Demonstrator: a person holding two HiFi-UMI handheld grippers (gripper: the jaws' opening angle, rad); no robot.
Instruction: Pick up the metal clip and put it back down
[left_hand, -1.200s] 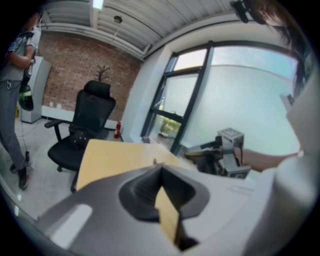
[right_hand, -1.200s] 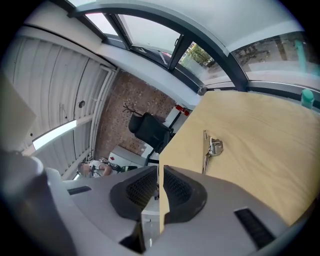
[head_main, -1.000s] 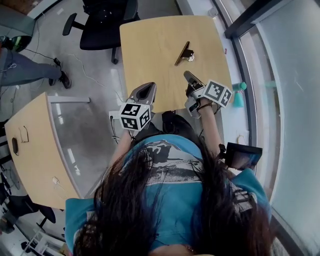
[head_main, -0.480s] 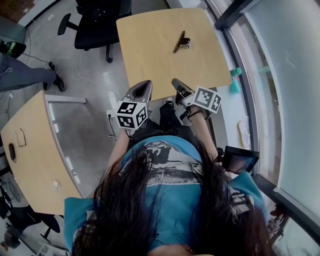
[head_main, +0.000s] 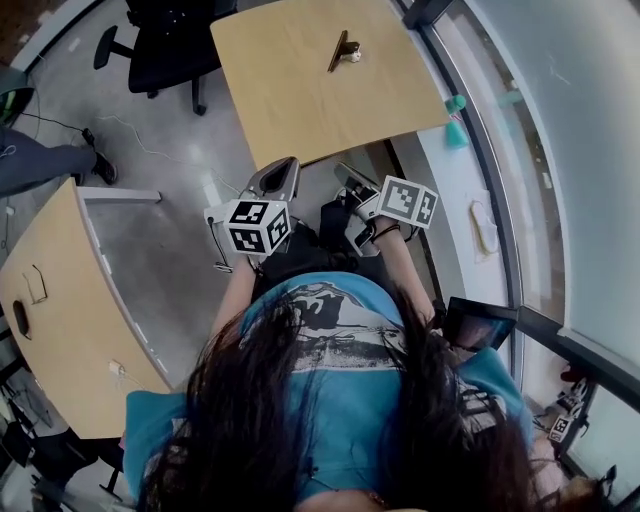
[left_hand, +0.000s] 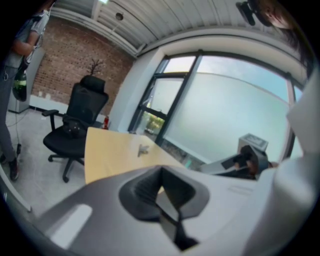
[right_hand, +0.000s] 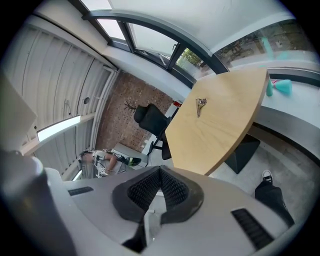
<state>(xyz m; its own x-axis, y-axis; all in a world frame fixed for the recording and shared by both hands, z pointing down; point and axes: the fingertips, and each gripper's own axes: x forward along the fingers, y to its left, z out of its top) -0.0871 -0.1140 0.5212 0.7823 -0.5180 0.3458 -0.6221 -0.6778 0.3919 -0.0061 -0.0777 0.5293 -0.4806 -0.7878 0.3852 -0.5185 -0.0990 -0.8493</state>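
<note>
Left tool (head_main: 281, 172) and right tool (head_main: 346, 174) were clenched empty, well short of the clip (head_main: 341, 50) on the counter (head_main: 300, 100) — any grasp likely required opening first.

table (head_main: 300, 100): pale wood, smooth, matt
metal clip (head_main: 340, 50): dark body, shiny metal handle
right gripper (right_hand: 160, 172): grey matt plastic, black ribbed pads
floor (head_main: 170, 230): grey, glossy
</note>
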